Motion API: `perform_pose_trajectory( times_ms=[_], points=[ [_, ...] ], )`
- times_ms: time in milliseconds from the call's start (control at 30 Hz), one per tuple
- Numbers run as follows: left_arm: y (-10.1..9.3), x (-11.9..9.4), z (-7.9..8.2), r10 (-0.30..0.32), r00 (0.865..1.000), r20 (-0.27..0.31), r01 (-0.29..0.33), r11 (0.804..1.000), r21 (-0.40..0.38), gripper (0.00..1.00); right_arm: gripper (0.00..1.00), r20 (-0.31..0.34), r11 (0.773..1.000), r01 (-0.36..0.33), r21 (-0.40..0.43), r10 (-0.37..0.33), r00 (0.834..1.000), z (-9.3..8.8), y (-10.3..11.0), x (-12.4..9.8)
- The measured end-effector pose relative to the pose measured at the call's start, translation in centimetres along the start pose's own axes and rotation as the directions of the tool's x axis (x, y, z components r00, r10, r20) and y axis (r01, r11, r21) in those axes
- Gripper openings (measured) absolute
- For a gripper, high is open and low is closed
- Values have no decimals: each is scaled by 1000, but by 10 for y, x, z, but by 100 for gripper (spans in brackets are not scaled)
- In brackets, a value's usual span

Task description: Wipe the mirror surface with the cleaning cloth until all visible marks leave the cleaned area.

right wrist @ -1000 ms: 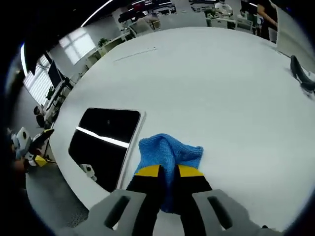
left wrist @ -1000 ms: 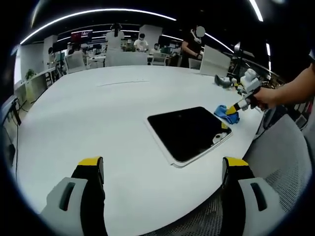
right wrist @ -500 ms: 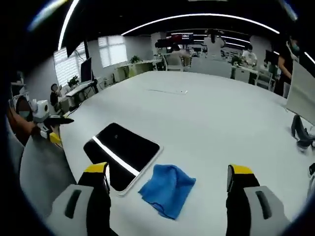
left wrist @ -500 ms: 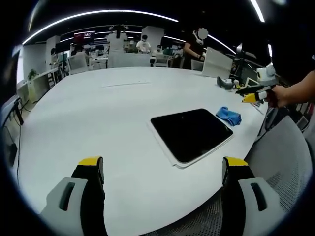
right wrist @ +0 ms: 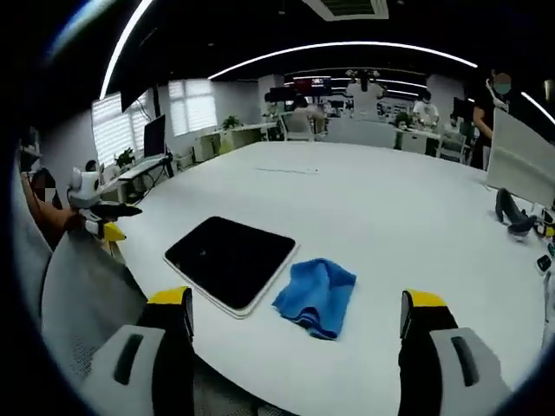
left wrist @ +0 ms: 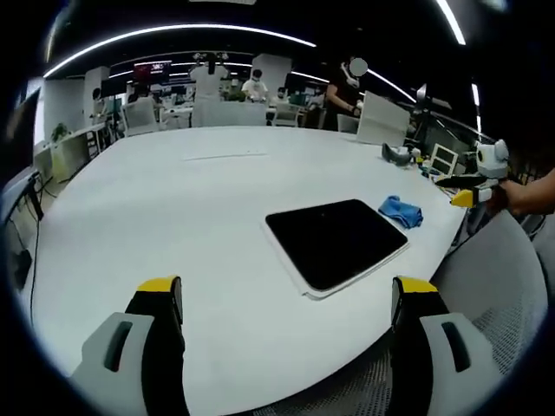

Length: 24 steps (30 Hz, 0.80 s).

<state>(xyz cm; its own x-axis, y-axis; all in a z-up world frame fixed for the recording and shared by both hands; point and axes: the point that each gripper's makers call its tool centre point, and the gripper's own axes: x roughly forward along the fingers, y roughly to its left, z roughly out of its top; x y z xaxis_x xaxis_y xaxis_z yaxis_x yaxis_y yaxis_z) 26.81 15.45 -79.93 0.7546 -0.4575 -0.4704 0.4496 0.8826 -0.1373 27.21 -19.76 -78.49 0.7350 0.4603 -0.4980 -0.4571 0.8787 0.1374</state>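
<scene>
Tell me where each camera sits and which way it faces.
Left gripper view: rides the left gripper, fingers apart, facing across the white table at the mirror and blue cloth; the right gripper and a hand show at right.
Right gripper view: rides the right gripper, open, facing the same mirror and cloth; the left gripper shows at left.
Shared: mirror, cloth, table.
</scene>
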Motion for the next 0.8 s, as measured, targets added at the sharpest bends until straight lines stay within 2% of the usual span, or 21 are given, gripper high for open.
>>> perform_pose_trajectory(
  times_ms=[100, 133, 267, 333, 467, 500, 533, 567, 600, 633, 667, 700, 733, 800],
  points=[
    [3, -2, 2, 14, 1000, 7, -14, 1000, -10, 99, 98, 0, 999, 27, -45, -27, 1000, 1, 1, -2],
    [5, -4, 6, 25, 999, 25, -25, 999, -27, 99, 98, -4, 998, 20, -63, -20, 1000, 0, 3, 0],
    [8, -12, 9, 36, 999, 34, -35, 999, -35, 99, 98, -37, 997, 2, -73, -5, 999, -7, 6, 8],
    [8, -15, 12, 41, 998, 46, -40, 999, -33, 99, 98, -28, 997, 2, -77, -4, 1000, -6, 5, 10],
    [12, -20, 13, 45, 998, 34, -44, 999, -19, 99, 98, -37, 998, -13, -54, 11, 999, -6, 7, 14],
    [14, -23, 15, 46, 999, 13, -45, 998, -36, 99, 98, -32, 1000, -3, -29, 2, 999, -4, 7, 12],
    [15, -27, 21, 46, 999, 14, -46, 998, -45, 99, 98, -15, 1000, -2, -6, 2, 1000, -1, 5, 10],
    [11, -34, 32, 9, 999, 42, -8, 999, -40, 99, 98, -37, 999, -40, 7, 40, 998, -4, 6, 7],
    [7, -37, 35, -16, 999, 47, 18, 999, -28, 99, 98, -71, 998, -66, -13, 65, 995, -6, 5, 5],
    [5, -47, 35, -54, 999, 7, 53, 998, 40, 99, 98, -78, 998, -54, -43, 50, 996, -3, 0, 1],
    [7, -54, 34, -58, 998, -24, 60, 995, 80, 99, 98, -67, 995, -52, -87, 47, 997, 3, -6, -1],
    [16, -64, 36, -37, 999, -37, 40, 995, 92, 99, 98, -64, 991, -56, -122, 48, 997, 10, -9, -5],
    [21, -70, 40, -27, 999, -19, 28, 997, 69, 99, 98, -65, 992, -59, -111, 53, 997, 12, -10, -7],
    [33, -82, 46, -1, 1000, 9, 1, 999, -34, 99, 98, -57, 993, -64, -101, 58, 997, 19, -12, -11]
  ],
)
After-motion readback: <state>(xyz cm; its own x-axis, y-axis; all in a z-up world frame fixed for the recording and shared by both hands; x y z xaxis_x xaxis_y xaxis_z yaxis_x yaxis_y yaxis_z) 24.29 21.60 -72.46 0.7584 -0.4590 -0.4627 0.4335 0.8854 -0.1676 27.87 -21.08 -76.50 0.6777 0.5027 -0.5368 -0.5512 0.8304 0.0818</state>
